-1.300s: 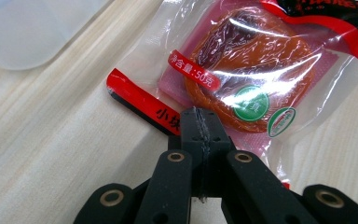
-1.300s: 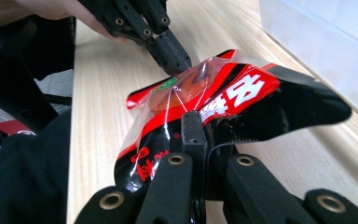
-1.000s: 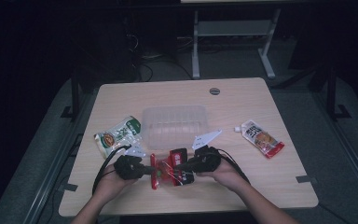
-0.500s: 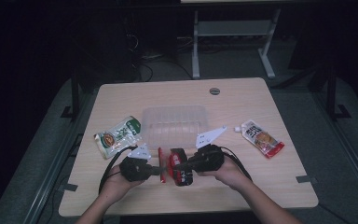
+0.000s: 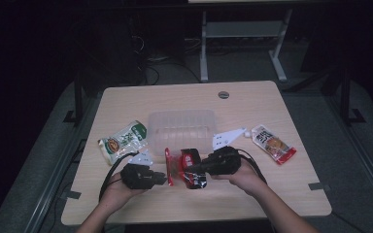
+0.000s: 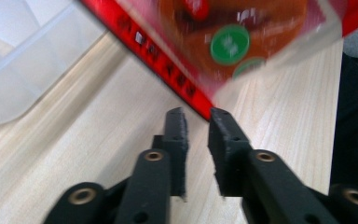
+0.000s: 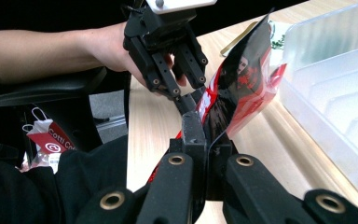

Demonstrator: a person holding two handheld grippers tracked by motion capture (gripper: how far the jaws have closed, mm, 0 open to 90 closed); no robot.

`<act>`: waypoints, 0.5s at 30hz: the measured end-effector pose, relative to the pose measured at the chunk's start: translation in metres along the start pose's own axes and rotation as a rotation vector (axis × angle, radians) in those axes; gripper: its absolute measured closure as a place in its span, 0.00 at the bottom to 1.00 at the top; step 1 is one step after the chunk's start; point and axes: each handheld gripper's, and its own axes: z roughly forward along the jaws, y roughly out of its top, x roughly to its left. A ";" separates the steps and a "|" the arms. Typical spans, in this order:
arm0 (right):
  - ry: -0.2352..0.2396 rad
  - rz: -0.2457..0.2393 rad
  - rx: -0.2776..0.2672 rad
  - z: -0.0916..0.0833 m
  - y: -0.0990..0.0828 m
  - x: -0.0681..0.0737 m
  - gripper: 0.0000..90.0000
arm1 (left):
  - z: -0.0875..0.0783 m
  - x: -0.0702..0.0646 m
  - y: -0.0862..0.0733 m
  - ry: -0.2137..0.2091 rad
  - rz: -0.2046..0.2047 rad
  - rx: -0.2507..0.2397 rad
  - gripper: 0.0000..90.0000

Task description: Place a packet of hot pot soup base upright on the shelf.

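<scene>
A red and black snack packet (image 5: 190, 168) hangs just above the table's front middle, with my right gripper (image 5: 188, 171) shut on it from the right. In the right gripper view the shut jaws (image 7: 204, 135) pinch the packet (image 7: 242, 88), which stands on edge. My left gripper (image 5: 163, 177) sits just left of the packet's red edge. Its jaws (image 6: 196, 114) stand slightly open with nothing between them, and the packet's red edge (image 6: 177, 70) lies just past the tips. The left gripper (image 7: 191, 97) also faces me in the right gripper view.
A clear plastic container (image 5: 182, 127) stands behind the packet at mid-table. A green snack bag (image 5: 124, 141) lies to its left and a red and white pouch (image 5: 273, 144) to its right. The person's dark clothing and a chair (image 7: 37, 93) border the near table edge.
The packet has shifted slightly to the right in my right gripper and stands more on edge. My left gripper stays close beside it with a small gap at the tips.
</scene>
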 end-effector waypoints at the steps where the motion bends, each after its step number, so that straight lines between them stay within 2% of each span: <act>1: -0.003 0.001 -0.002 -0.002 0.000 0.000 1.00 | 0.000 0.000 -0.001 -0.001 -0.006 0.002 0.81; 3: -0.012 -0.002 -0.007 -0.005 0.000 -0.001 1.00 | 0.002 0.000 -0.002 -0.005 -0.015 0.013 0.76; 7: -0.029 -0.003 -0.025 -0.014 0.002 -0.003 1.00 | 0.005 -0.001 -0.004 -0.002 -0.009 0.038 0.63; 15: -0.055 0.004 -0.046 -0.025 0.008 -0.005 1.00 | 0.007 -0.001 -0.006 0.010 -0.007 0.047 0.52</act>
